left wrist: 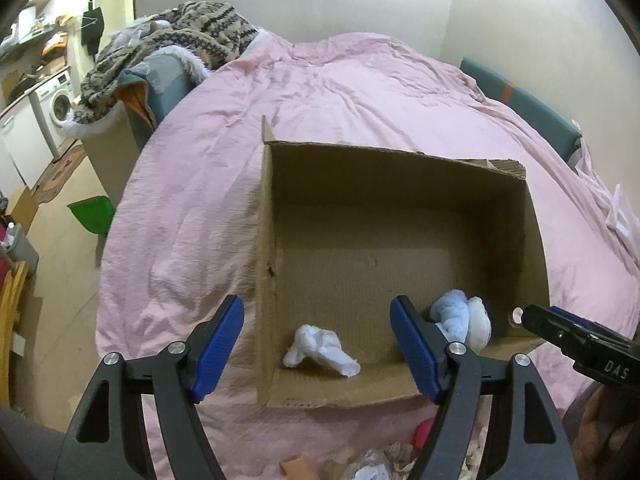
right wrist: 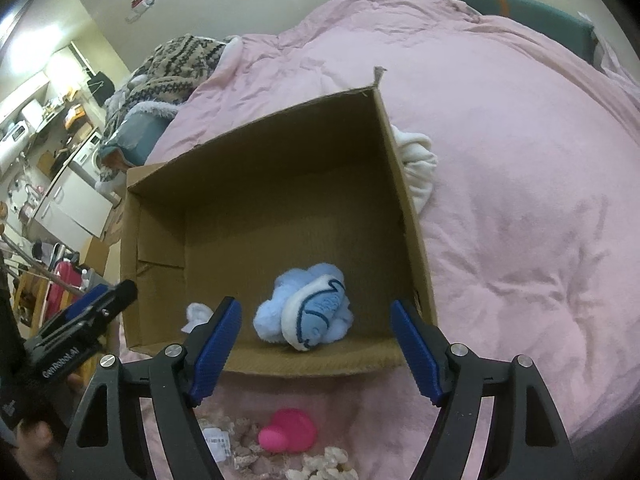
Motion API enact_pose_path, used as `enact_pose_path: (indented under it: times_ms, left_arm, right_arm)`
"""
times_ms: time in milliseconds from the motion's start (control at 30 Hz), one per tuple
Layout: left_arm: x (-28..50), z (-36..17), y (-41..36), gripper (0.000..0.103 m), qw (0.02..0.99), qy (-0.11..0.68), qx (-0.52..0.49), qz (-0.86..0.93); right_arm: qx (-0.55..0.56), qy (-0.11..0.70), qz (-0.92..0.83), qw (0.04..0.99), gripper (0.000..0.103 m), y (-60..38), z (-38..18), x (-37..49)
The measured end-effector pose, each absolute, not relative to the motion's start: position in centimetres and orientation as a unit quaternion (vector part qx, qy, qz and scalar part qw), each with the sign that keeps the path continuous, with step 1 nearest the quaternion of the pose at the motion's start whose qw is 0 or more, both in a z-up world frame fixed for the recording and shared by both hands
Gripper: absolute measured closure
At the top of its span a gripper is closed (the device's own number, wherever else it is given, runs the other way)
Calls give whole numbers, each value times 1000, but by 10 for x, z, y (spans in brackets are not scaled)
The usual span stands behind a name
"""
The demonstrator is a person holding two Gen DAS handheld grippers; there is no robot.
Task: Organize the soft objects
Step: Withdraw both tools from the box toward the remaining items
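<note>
Two black plastic arms tipped with ribbed blue pads filled the bottom of each wrist view. On the left gripper (left wrist: 318,348) the jaws stood wide apart with nothing between the pads; its left pad hung over the pink bedcover (left wrist: 180,220) outside the box and its right pad over the box interior. On the right gripper (right wrist: 316,346) the jaws were likewise spread wide and held nothing, framing the near edge of the box.

An open cardboard box (left wrist: 400,176), brown and corrugated with a torn, ragged far corner, sat on the crumpled, softly wrinkled cover of a bed. Inside it, near the front wall, lay two soft things. A small white cloth bundle (left wrist: 320,350), crumpled and lumpy, rested toward the left of the box floor. A fluffy pale blue sock ball (right wrist: 306,314), rounded and fleecy, with a white band carrying darker blue stitching, sat toward the right, apart from the white bundle.

Just outside the box's right wall, touching it, lay a folded cream knitted cloth (right wrist: 416,164). On the cover nearer than the box sat a smooth, glossy pink toy (right wrist: 288,428) among crumpled scraps of pale paper (right wrist: 248,444). A patterned brown and cream knitted blanket (left wrist: 176,40) was heaped at the far left corner of the bed.
</note>
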State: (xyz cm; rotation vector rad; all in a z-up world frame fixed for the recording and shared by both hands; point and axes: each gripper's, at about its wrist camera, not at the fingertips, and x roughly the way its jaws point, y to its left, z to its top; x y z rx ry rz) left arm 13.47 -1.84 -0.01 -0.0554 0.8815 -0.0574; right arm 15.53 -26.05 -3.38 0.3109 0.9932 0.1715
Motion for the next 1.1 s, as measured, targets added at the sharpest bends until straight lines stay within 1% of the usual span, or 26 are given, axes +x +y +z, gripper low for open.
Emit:
enact_pose_path:
  times_ms: [100, 367, 667, 867, 1100]
  left_arm:
    - [125, 4, -12, 30, 902, 429, -30, -26]
    - [96, 19, 3, 30, 903, 429, -31, -17]
    - [65, 24, 16, 30, 897, 439, -44, -12]
    - [50, 17, 21, 30, 890, 452, -48, 2]
    - [45, 2, 29, 30, 884, 465, -47, 25]
  right_arm:
    - [159, 475, 79, 862, 22, -264, -31, 149]
    - [127, 443, 73, 884, 22, -260, -8, 127]
    - [122, 466, 99, 871, 22, -252, -8, 97]
    - [123, 476, 95, 866, 22, -254, -10, 78]
    - [145, 495, 124, 848, 22, -251, -24, 78]
